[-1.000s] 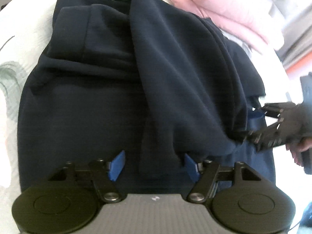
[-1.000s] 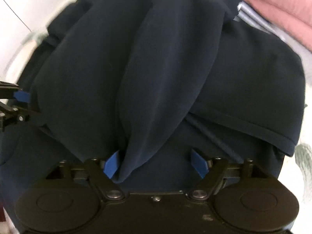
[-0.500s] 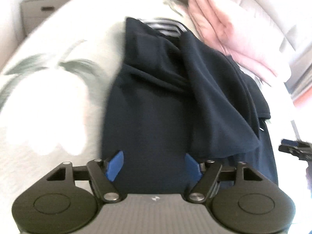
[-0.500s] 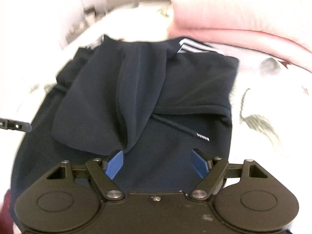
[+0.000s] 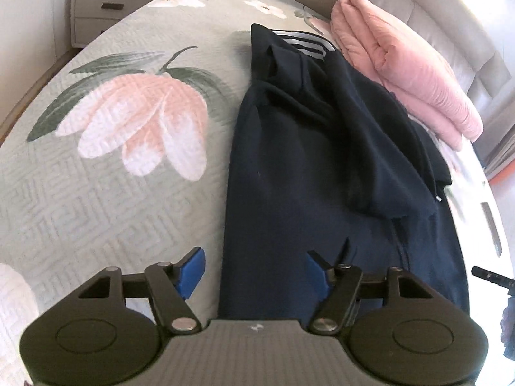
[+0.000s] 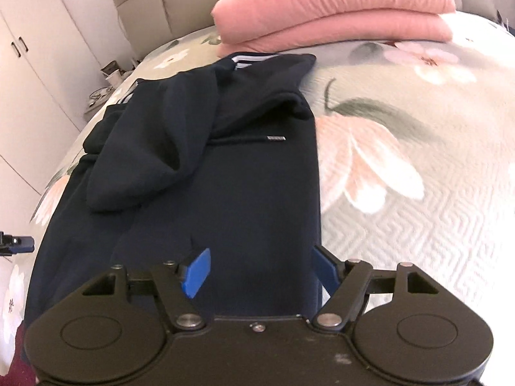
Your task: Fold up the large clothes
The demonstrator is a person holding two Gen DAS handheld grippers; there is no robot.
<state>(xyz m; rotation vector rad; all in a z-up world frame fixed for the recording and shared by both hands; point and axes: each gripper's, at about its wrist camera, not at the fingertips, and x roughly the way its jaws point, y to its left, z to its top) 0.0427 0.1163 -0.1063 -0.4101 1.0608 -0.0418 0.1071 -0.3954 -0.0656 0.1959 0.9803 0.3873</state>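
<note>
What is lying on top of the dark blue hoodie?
Only its own hood and one drawstring lie on the hoodie. Folded parts beneath are hidden.

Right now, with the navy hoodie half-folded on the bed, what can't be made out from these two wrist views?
- navy hoodie hem: left wrist view, hidden behind the left hand-held gripper; in the right wrist view the right hand-held gripper covers it.
- Items on the nightstand: left wrist view, too small.
- Layers under the folded hood: hidden by its own fabric.
</note>
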